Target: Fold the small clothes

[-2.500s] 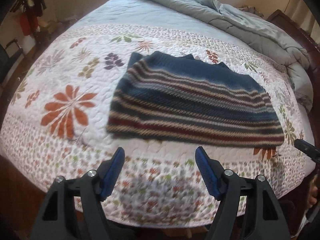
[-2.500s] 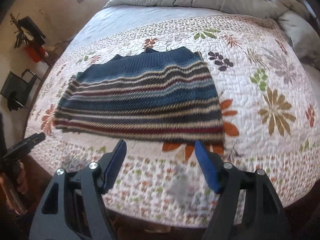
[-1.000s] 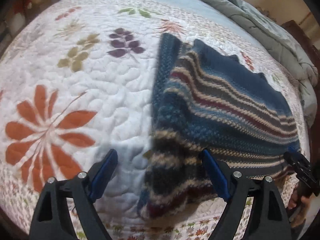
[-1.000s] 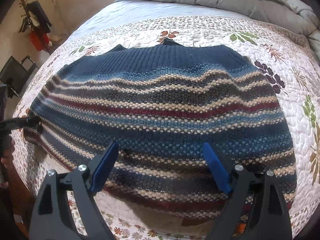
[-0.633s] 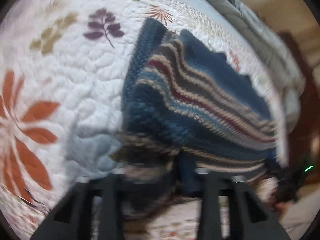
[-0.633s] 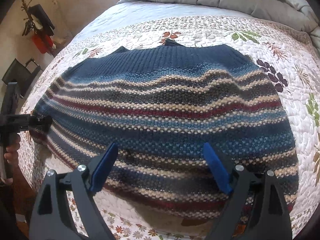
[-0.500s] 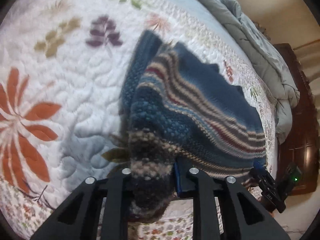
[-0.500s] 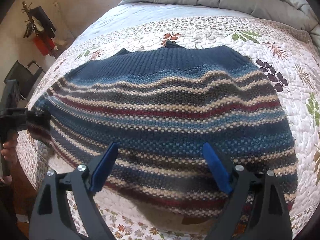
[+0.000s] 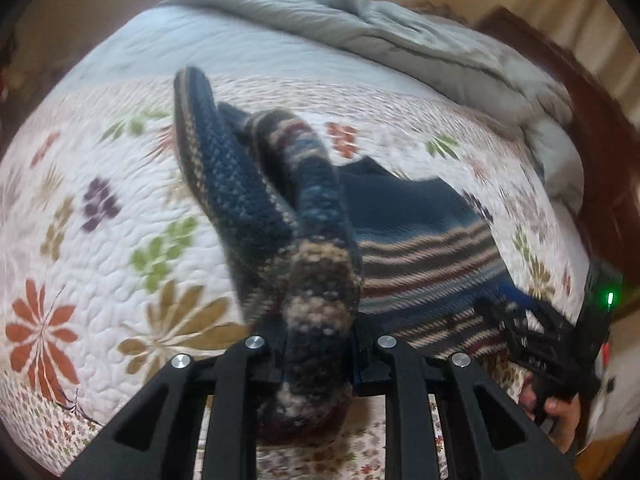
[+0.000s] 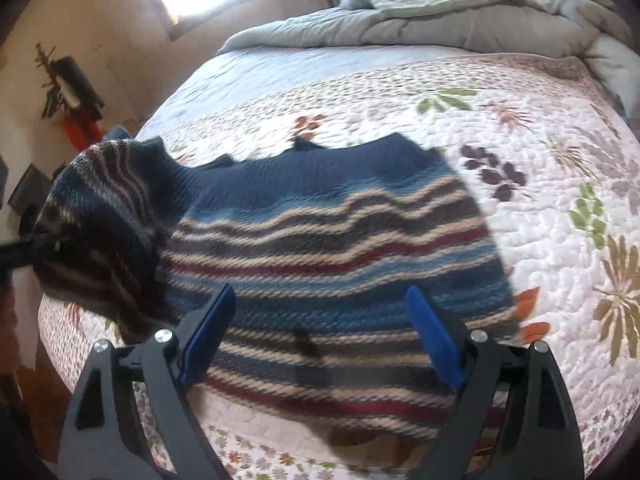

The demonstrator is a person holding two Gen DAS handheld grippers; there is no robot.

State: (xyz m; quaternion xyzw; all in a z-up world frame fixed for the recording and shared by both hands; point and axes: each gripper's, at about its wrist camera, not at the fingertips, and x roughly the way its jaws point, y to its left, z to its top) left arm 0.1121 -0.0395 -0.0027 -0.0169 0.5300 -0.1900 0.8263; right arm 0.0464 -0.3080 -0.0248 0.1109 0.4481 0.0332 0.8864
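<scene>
Left wrist: low, close over the sweater (image 9: 316, 280), facing the duvet (image 9: 400, 36).
Right wrist: higher, near bed edge, facing window.
Shared: sweater, quilt (image 10: 540, 200), duvet.

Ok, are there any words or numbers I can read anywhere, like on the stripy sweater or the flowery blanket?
No readable text anywhere in either view.
The striped sweater shows only knitted stripes, no tag or label in sight.
The floral quilt shows flowers and leaves, no letters.
The left gripper and right gripper carry no visible markings.
The dark things on the wall are too small and blurred to read.
</scene>
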